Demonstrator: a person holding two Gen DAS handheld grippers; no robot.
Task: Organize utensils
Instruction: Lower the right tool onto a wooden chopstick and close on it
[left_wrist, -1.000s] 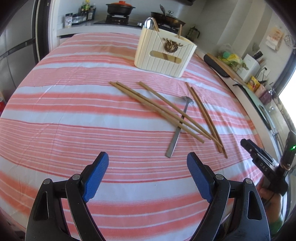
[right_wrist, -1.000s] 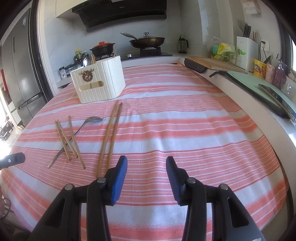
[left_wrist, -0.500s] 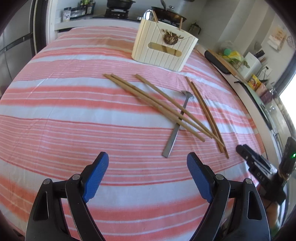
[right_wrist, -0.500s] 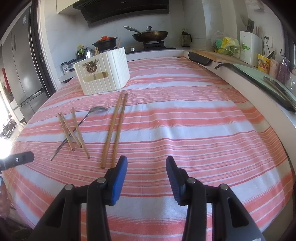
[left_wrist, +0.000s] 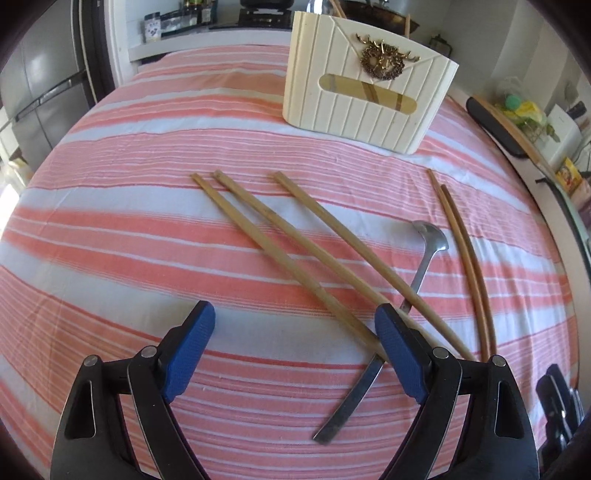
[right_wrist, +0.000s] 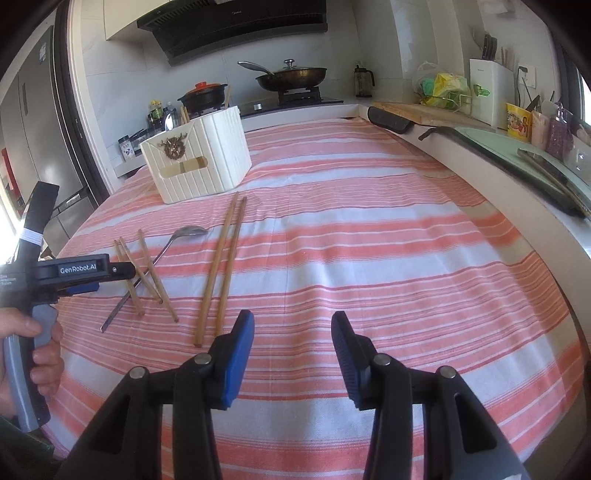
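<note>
A cream ribbed utensil holder (left_wrist: 369, 88) stands at the far side of the striped cloth, with a spoon and chopsticks in it; it also shows in the right wrist view (right_wrist: 199, 162). Three light bamboo chopsticks (left_wrist: 295, 254) lie crossed over a metal spoon (left_wrist: 421, 273). A darker chopstick pair (left_wrist: 469, 258) lies to their right, and shows in the right wrist view (right_wrist: 221, 269). My left gripper (left_wrist: 293, 350) is open, low over the near ends of the light chopsticks and spoon handle. My right gripper (right_wrist: 291, 350) is open and empty above the cloth, right of the darker pair.
A red-and-white striped cloth (right_wrist: 369, 240) covers the table. A counter (right_wrist: 498, 155) with a cutting board, bags and jars runs along the right edge. A stove with a pan (right_wrist: 291, 74) and a pot stands behind. A fridge (right_wrist: 33, 147) stands at left.
My left gripper has moved forward and down toward the light chopsticks and spoon, and now shows in the right wrist view. My right gripper has advanced slightly. Both stay open.
</note>
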